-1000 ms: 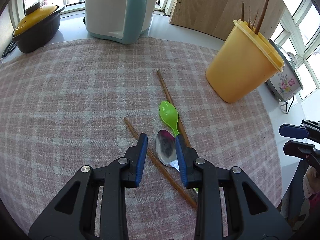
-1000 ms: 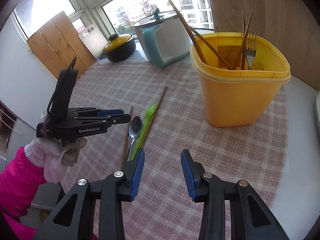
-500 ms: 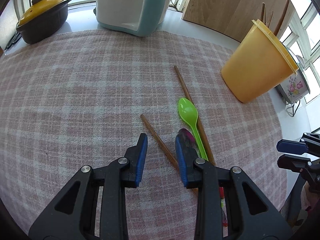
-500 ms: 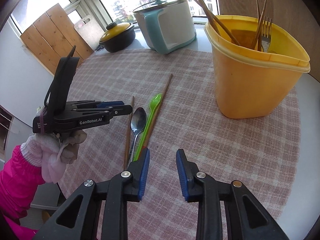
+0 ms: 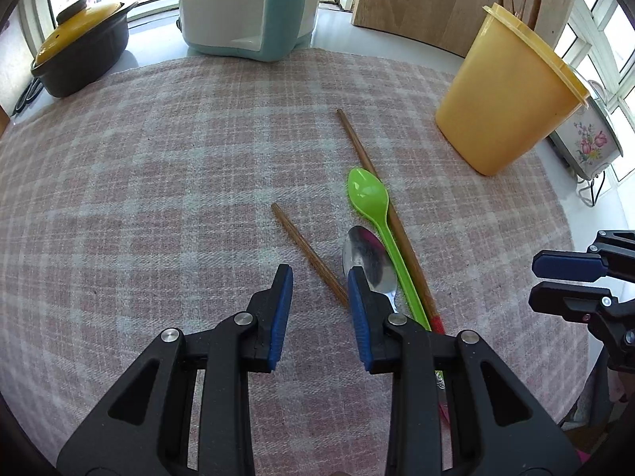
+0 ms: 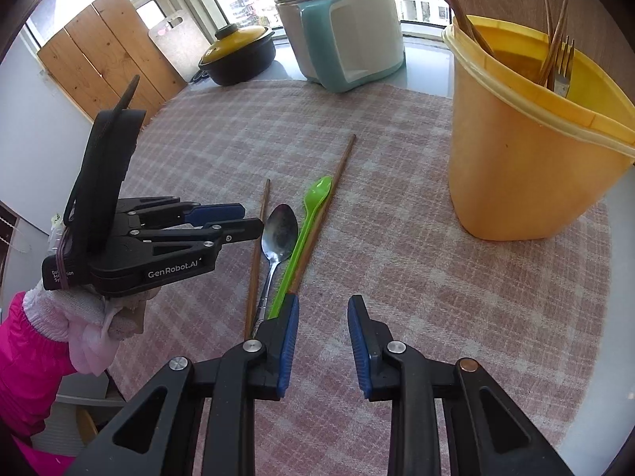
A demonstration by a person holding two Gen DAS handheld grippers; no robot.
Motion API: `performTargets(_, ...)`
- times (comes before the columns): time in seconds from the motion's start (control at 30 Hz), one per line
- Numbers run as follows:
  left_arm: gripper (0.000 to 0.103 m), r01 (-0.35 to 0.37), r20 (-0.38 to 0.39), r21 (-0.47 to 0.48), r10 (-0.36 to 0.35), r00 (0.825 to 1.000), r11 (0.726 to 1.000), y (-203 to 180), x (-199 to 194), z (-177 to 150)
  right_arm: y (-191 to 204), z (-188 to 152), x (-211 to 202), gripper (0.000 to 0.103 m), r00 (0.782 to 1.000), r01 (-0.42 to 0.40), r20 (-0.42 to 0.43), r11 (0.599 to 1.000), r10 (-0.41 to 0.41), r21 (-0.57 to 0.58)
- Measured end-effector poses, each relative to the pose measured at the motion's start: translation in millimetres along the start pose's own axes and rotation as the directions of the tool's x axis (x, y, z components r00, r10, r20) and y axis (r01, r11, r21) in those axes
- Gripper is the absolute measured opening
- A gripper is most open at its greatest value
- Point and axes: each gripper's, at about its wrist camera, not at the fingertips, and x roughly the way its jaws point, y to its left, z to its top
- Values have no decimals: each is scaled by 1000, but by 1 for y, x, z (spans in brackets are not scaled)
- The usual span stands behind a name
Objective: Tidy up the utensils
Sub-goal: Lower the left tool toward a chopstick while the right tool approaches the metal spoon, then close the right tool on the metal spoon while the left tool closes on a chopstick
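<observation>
Left gripper: the black two-finger gripper with blue pads (image 5: 319, 277) hovers over the cloth with its jaws parted and nothing between them; the short chopstick runs under the gap and the metal spoon's bowl sits at its right pad.
Right gripper: the matching black gripper with blue pads (image 6: 320, 309) is also spread and empty, near the handle ends of the utensils; its left finger overlaps the green spoon's handle in view.
Metal spoon: the shiny steel spoon (image 6: 279, 238) lies on the cloth between the short chopstick and the green spoon.
Green spoon: the bright green plastic spoon (image 5: 371, 198) lies just right of the metal spoon, against the long chopstick.
Chopsticks: a short brown wooden chopstick (image 5: 307, 254) lies left of the spoons; a long brown wooden chopstick (image 5: 365, 154) lies right of them, its far end pointing toward the cooker.
Bin: the tall yellow plastic container (image 6: 516, 158) stands at the right of the cloth, holding wooden chopsticks and a metal fork (image 6: 563, 67).
Cloth: a pink-and-white checked tablecloth (image 5: 158, 178).
Far side: a white-and-teal rice cooker (image 6: 349, 35) and a black pot with a yellow lid (image 6: 238, 51).
</observation>
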Motion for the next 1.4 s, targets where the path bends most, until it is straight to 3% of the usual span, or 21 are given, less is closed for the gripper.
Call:
performTargets(0.13, 29, -33, -7, 21, 33, 999, 999, -10, 4, -7, -4, 0, -3, 26, 1000, 5, 5, 1000, -5, 5)
performTargets(0.27, 45, -60, 1, 29, 60, 998, 998, -20, 5, -14, -6, 1, -4, 26, 1000, 5, 8, 1000, -5, 8)
performTargets(0.5, 45, -103, 17, 62, 102, 995, 993, -22, 1, -24, -1, 0, -5, 26, 1000, -7, 11, 1000, 7, -11)
performTargets(0.77, 20, -98, 13, 32, 97, 995, 995, -11, -10, -37, 17, 12, 2, 26, 999, -33, 10, 994, 34, -104)
performTargets(1.07, 11, -64, 16, -51, 65, 998, 997, 7, -24, -54, 53, 41, 41, 22, 999, -30, -41, 933, 16, -359)
performTargets(1.2, 9, -26, 15, -122, 28, 999, 992, 17, -31, -68, 55, 56, 58, 22, 997, -50, -68, 913, 25, -404)
performTargets(1.4, 8, 6, 7, -157, -5, 1000, 988, 22, -40, -86, 61, 68, 77, 22, 995, -74, -98, 880, 31, -469)
